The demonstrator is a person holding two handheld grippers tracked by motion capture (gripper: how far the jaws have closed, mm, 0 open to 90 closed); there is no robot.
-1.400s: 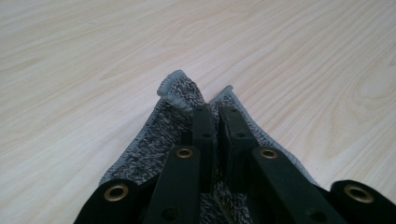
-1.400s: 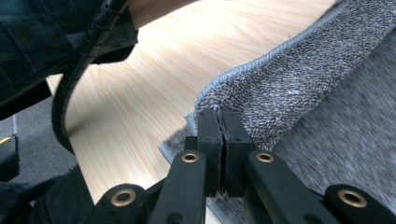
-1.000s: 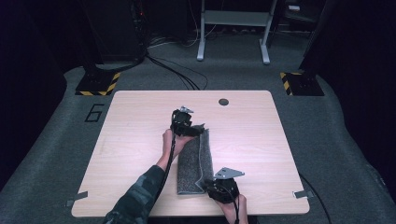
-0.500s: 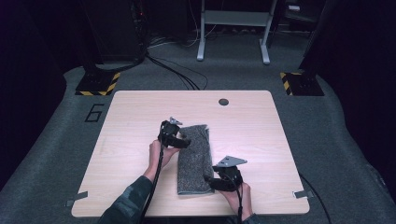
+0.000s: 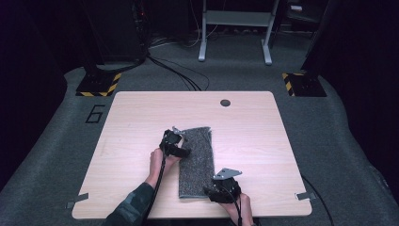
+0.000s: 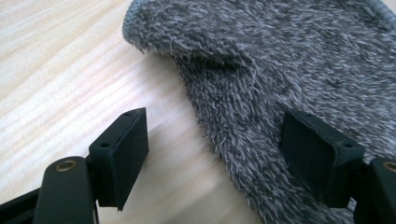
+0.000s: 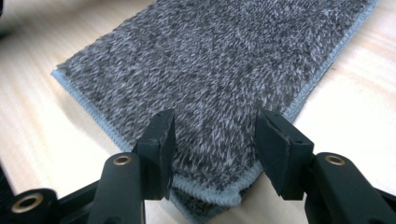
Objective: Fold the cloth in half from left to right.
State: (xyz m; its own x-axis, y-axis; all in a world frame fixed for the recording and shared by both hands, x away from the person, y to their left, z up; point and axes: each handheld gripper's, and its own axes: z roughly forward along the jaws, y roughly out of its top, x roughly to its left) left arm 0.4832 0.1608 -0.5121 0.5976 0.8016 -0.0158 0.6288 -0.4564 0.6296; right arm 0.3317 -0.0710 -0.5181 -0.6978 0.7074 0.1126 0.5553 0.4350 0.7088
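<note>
towel (image 5: 196, 162): grey, shaggy (folded) | left tongs (image 6: 215, 154): agape, empty | right tongs (image 7: 212, 151): straddling corner, loose

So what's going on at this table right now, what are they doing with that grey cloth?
A person is working a fuzzy grey towel, folded into a long strip on the wooden table, with a gripper in each hand. The left gripper sits at the towel's left edge, jaws open and straddling that edge without pinching it. The right gripper is at the near corner; its jaws have just been opening, with the corner between them but not clamped.
</note>
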